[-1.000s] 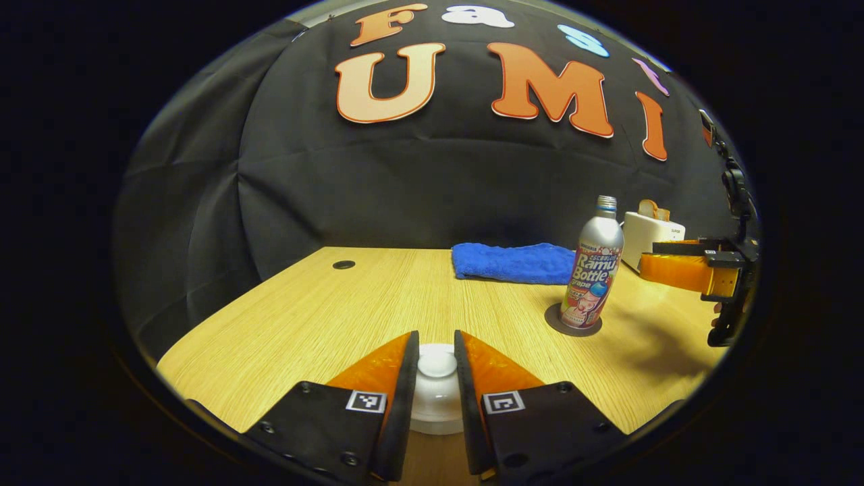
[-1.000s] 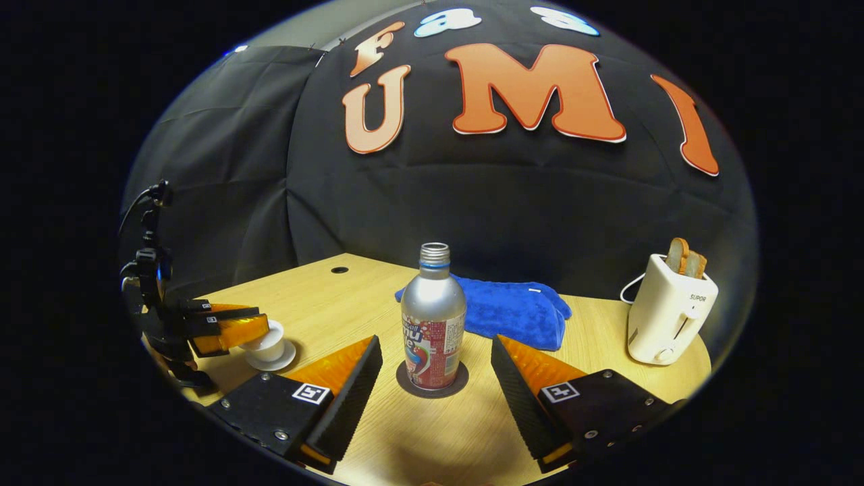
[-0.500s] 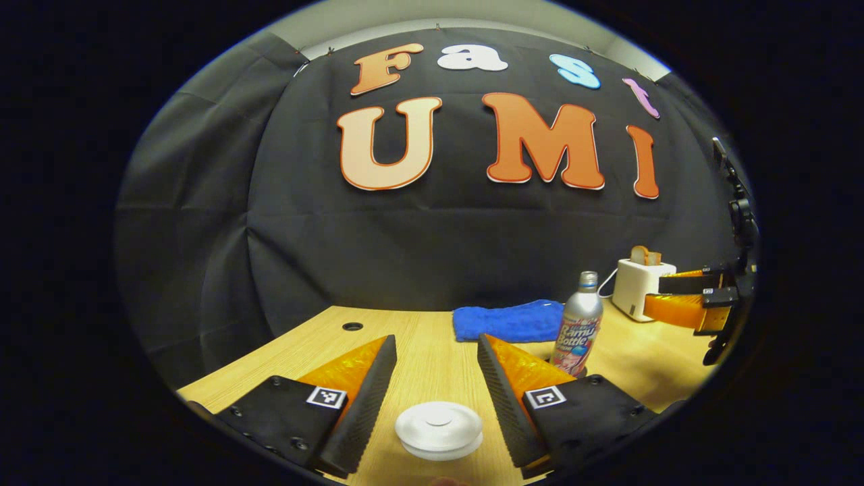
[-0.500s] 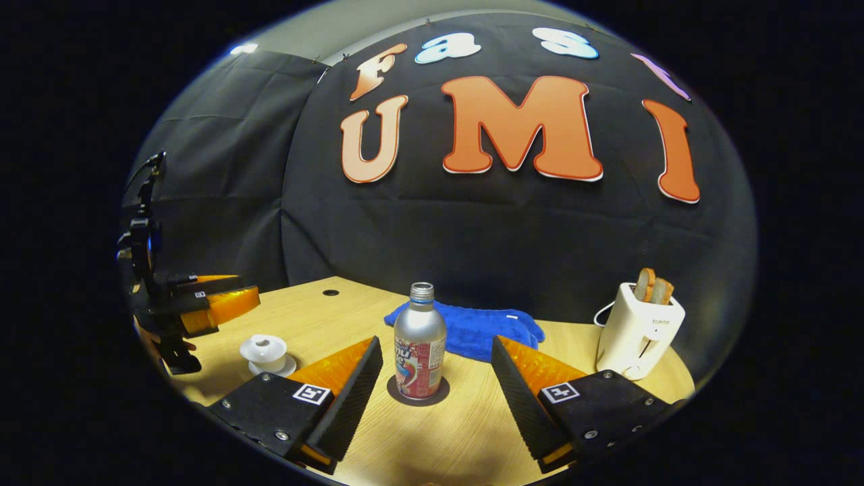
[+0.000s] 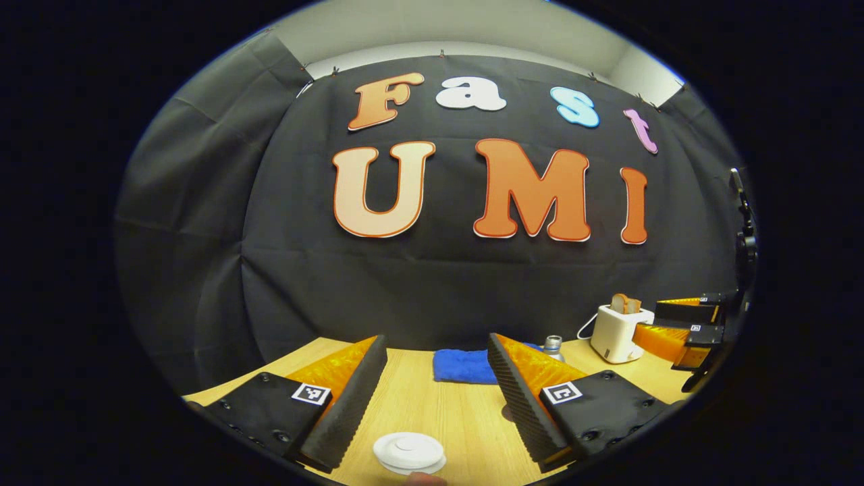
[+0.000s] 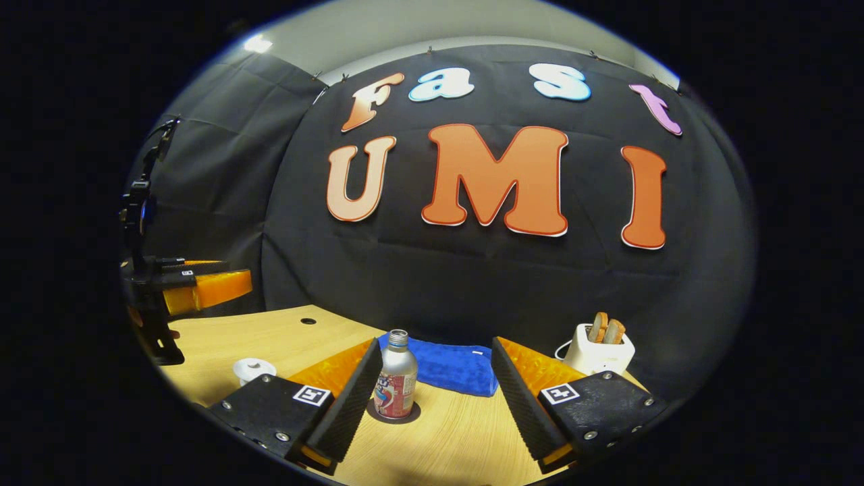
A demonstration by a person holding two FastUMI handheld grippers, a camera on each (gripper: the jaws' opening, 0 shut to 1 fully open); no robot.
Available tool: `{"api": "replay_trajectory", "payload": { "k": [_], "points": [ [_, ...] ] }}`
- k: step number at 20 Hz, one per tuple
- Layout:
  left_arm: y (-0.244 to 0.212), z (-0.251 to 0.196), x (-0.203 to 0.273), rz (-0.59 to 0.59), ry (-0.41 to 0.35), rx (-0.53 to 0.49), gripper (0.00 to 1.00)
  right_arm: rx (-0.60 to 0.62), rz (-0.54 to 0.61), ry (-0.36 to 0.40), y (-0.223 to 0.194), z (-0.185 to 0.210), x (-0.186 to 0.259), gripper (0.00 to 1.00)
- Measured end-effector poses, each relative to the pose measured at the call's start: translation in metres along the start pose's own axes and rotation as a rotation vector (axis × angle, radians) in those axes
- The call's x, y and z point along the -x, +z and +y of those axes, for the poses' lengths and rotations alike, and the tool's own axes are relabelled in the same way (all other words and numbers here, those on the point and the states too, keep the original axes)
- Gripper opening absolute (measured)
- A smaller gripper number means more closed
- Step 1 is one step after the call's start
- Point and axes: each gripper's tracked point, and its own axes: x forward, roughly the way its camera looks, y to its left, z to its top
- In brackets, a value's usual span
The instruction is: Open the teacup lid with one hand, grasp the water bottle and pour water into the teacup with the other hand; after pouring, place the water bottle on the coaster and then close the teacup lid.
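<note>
Jaws apart over white lidded teacup (image 5: 409,453), seemingly closed.

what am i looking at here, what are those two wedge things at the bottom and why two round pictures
The wedges are the two fingers of a hand-held gripper. A person holds one gripper in each hand, and a fisheye camera rides on each, looking forward along its fingers, hence two round pictures.

The left gripper view shows the left gripper, open, holding nothing, above a white lidded teacup. The right gripper view shows the right gripper, also open and holding nothing. Each view also catches the other gripper off to one side.

On the wooden table stand a bottle on a dark coaster, a blue cloth behind it, and a white toaster with bread in it.
</note>
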Motion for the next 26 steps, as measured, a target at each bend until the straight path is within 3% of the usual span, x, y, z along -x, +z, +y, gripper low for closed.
{"api": "replay_trajectory", "payload": {
  "k": [4, 6, 9, 15, 19, 20, 22, 24, 26],
  "points": [
    [-0.009, -0.015, -0.005, 0.008, -0.005, -0.001, 1.00, 0.005, -0.029, -0.022, 0.004, -0.007, 0.007, 0.98],
    [-0.017, -0.025, -0.006, 0.013, 0.001, -0.040, 0.95, -0.007, -0.033, -0.031, 0.003, -0.009, 0.007, 0.98],
    [-0.032, -0.043, -0.009, 0.034, -0.009, -0.085, 0.98, -0.026, -0.027, -0.036, 0.000, -0.010, 0.005, 0.97],
    [-0.032, -0.051, -0.015, 0.031, -0.018, -0.057, 1.00, -0.009, -0.033, -0.059, -0.001, -0.012, 0.005, 0.98],
    [-0.026, -0.054, -0.017, 0.014, -0.018, -0.047, 0.94, -0.021, -0.025, -0.069, -0.004, -0.014, 0.007, 0.98],
    [-0.025, -0.056, -0.017, 0.013, -0.022, -0.047, 1.00, -0.021, -0.024, -0.073, -0.005, -0.014, 0.007, 0.98],
    [-0.026, -0.059, -0.017, 0.012, -0.031, -0.047, 0.94, -0.018, -0.022, -0.081, -0.006, -0.016, 0.009, 0.98],
    [-0.025, -0.062, -0.019, 0.010, -0.036, -0.047, 0.99, -0.016, -0.021, -0.089, -0.006, -0.019, 0.011, 0.98],
    [-0.024, -0.063, -0.020, 0.010, -0.037, -0.045, 0.94, -0.023, -0.020, -0.095, -0.007, -0.021, 0.012, 0.98]
  ]
}}
